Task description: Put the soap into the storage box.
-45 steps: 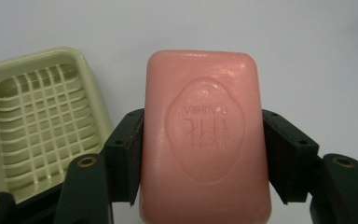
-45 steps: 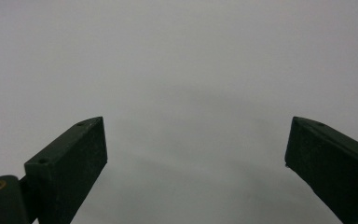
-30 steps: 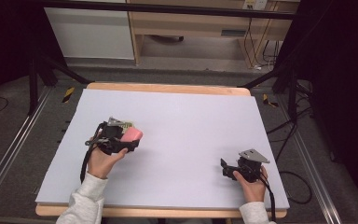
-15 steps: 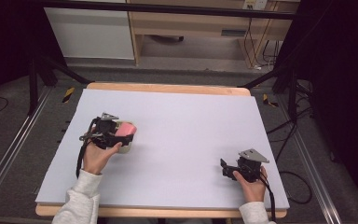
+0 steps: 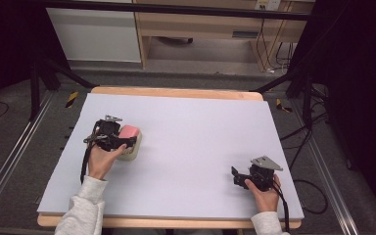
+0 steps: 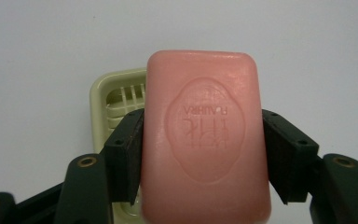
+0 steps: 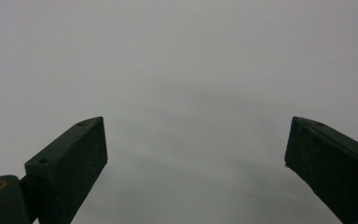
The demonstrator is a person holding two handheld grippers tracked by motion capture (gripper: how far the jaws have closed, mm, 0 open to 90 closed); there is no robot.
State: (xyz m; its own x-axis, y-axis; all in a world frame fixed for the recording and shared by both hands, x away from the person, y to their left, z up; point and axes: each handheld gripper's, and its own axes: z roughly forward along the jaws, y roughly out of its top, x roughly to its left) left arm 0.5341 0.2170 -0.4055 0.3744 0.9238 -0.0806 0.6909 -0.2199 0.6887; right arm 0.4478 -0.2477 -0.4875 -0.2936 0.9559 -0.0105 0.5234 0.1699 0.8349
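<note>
- Here, the left gripper (image 5: 127, 142) is clamped on a pink soap bar (image 6: 204, 140), its two black jaws pressing the bar's long sides (the stamped oval on the face reads upside down in the left gripper view).
- The soap bar sits directly over a cream soap dish (image 6: 116, 102) with a slotted floor; whether the two touch cannot be told.
- In the high view the bar (image 5: 129, 131) and the dish (image 5: 129, 152) are at the left middle of the table (image 5: 200, 127), which is covered by a pale lilac sheet.
- The right gripper (image 5: 234, 175) rests low at the table's near right, well apart from the soap, its jaws spread wide with nothing between them.
</note>
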